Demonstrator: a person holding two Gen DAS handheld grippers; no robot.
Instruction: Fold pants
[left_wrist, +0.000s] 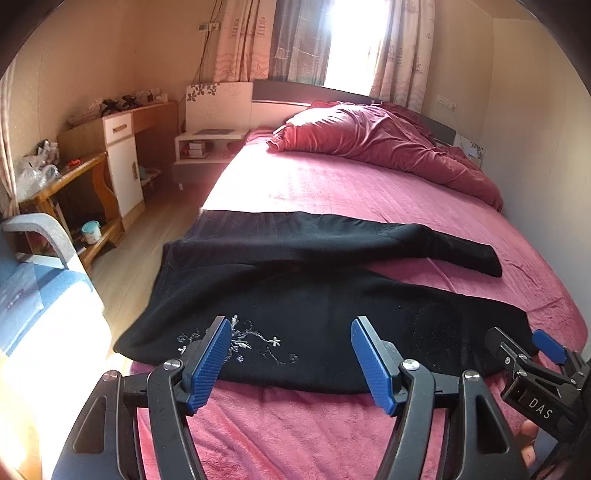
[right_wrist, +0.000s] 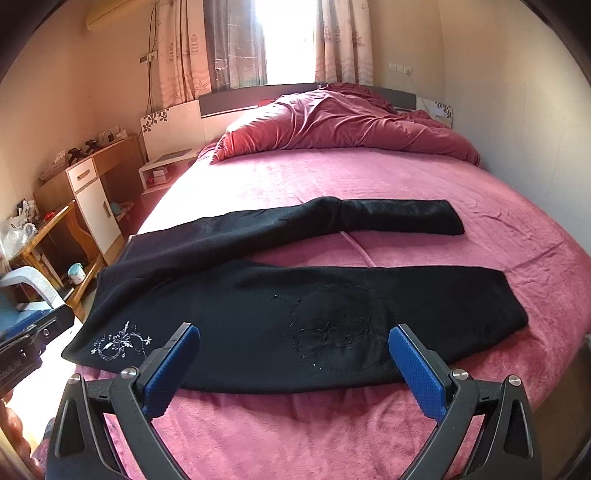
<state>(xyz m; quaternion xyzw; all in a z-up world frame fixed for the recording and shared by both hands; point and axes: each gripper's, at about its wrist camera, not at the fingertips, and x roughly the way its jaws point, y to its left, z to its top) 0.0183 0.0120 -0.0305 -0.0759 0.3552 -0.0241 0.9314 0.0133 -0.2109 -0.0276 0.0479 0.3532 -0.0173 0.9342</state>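
Black pants (left_wrist: 295, 291) lie spread flat on the pink bed, waistband at the left edge, both legs running right; they show the same way in the right wrist view (right_wrist: 280, 295). White embroidery (left_wrist: 240, 341) marks the near hip. My left gripper (left_wrist: 290, 356) is open and empty, just above the near edge of the near leg by the hip. My right gripper (right_wrist: 293, 363) is open and empty, at the near edge of the near leg around the knee. It also shows at the right in the left wrist view (left_wrist: 517, 347).
The pink bedsheet (right_wrist: 369, 177) covers the bed. A crumpled red duvet (right_wrist: 332, 122) lies at the headboard. Left of the bed are a nightstand (left_wrist: 207, 144), a desk with a cabinet (left_wrist: 122, 155), a wooden table (left_wrist: 70, 192) and a blue chair (left_wrist: 37, 280). A wall runs along the right.
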